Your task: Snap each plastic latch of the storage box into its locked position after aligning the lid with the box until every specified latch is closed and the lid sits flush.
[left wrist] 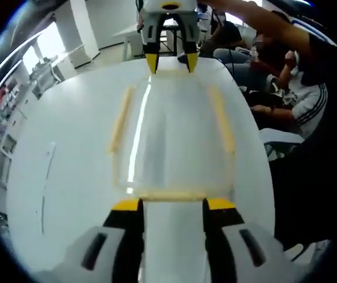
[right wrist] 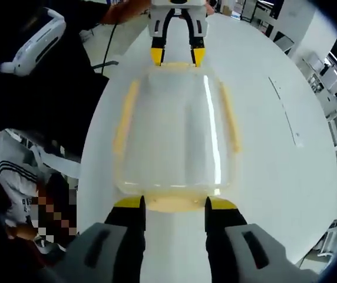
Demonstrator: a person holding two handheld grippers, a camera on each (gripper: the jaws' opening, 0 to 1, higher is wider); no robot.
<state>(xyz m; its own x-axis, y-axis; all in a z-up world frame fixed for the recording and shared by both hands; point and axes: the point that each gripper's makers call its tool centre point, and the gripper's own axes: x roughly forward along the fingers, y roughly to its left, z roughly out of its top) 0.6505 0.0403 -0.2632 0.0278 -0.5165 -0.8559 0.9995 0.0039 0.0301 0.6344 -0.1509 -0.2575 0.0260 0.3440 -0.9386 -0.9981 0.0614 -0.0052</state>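
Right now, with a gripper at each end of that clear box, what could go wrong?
1. The box is see-through with bright glare, so it is hard to judge whether the lid sits flush; a latch pressed on a crooked lid might not catch.
2. The white table looks smooth, so uneven pushing from the left gripper and right gripper could slide the box.

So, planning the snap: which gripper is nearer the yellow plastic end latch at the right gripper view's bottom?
Right. The right gripper sits at that latch; the left gripper is at the clear box's far end.
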